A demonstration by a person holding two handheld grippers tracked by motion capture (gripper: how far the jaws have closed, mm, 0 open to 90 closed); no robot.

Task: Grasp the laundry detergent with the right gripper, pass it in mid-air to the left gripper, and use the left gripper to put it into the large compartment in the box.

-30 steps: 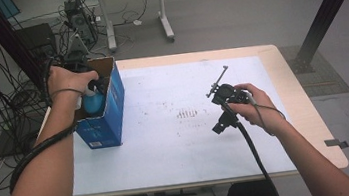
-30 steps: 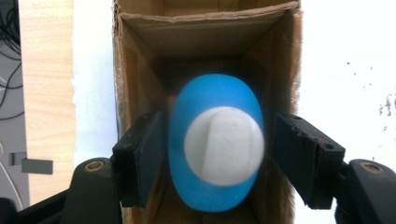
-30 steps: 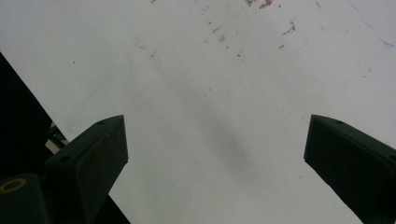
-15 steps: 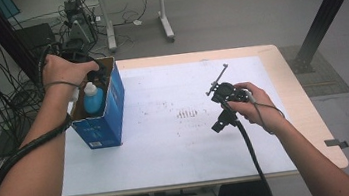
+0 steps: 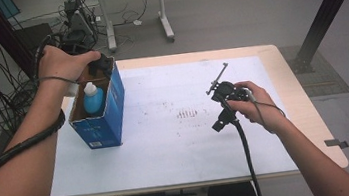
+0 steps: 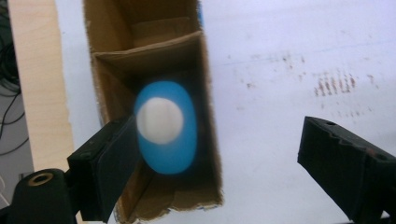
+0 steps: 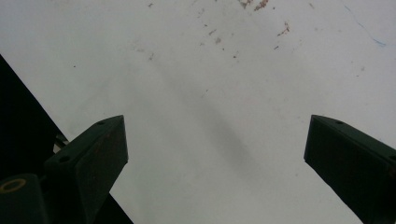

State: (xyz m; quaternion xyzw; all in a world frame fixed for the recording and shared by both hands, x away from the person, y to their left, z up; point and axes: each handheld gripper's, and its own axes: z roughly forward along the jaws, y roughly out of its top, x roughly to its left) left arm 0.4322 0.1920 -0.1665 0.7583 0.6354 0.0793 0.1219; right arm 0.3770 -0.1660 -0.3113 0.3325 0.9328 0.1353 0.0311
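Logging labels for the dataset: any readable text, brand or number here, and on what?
Box: white print on its blue front, too small and blurred to read.
Bottle: no label seen.
Table: brown smudges, no text.
Nothing readable in either gripper view.

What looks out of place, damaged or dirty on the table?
Reddish-brown marks stain the middle of the white table sheet. The blue cardboard box has a ragged, torn top edge. The blue bottle with a white cap stands upright inside; nothing is spilled.
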